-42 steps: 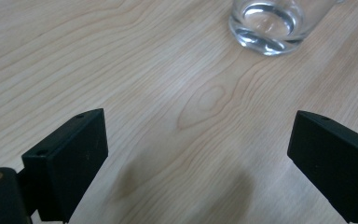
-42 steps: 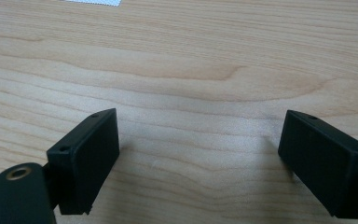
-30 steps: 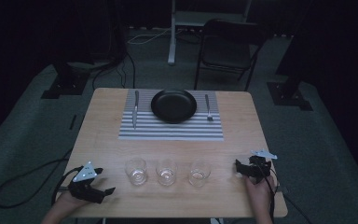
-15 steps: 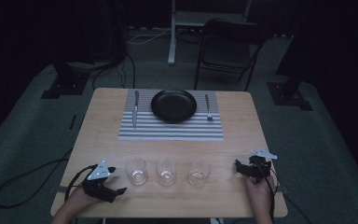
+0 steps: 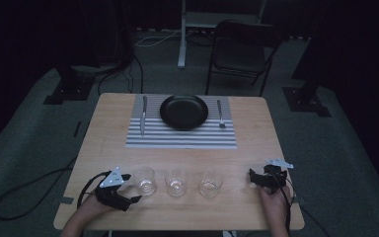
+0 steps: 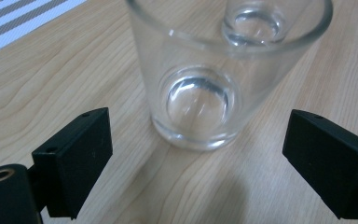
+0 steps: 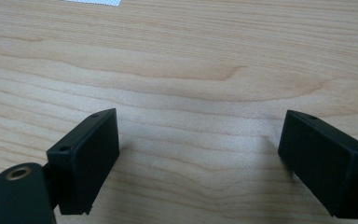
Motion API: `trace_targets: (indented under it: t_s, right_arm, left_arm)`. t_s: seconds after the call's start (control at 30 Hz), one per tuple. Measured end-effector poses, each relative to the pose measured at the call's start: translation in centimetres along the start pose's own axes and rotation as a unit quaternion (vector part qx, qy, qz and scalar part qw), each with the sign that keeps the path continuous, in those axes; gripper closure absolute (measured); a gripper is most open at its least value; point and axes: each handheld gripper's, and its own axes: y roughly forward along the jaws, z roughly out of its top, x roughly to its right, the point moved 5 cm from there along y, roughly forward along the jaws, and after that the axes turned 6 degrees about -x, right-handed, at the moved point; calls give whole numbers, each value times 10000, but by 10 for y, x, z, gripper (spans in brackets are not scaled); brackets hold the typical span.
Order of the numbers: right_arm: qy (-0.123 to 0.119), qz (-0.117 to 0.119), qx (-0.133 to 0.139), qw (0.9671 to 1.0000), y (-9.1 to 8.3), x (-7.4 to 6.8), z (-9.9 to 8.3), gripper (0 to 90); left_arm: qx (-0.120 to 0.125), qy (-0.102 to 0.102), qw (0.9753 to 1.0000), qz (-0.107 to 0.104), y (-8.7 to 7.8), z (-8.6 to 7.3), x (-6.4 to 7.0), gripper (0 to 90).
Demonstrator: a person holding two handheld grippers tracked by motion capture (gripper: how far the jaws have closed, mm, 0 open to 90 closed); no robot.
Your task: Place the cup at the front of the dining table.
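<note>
Three clear empty glasses stand in a row near the table's front edge: a left glass, a middle glass and a right glass. My left gripper sits just left of the left glass, open. In the left gripper view the left glass stands upright just ahead of the open left gripper, apart from both jaws, and the middle glass shows through it. My right gripper rests at the front right, open over bare wood, a short way right of the right glass.
A striped placemat lies at the table's far side. It carries a black plate, with a knife to the left and a fork to the right. A folding chair stands beyond the table.
My left gripper has moved right along the front edge, up to the left glass. The right gripper and the glasses have stayed put.
</note>
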Motion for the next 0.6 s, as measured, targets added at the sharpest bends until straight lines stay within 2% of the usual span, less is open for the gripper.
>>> trace_targets:
  t_s: [0.23,0.6]
  right_arm:
    - [-1,-1,1,10000,0,0,0,118]
    - [-2,-1,2,10000,0,0,0,118]
  left_arm:
    - [84,11,9999,-59,5,7,0,87]
    - [39,93,9998,-199,19,16,2,87]
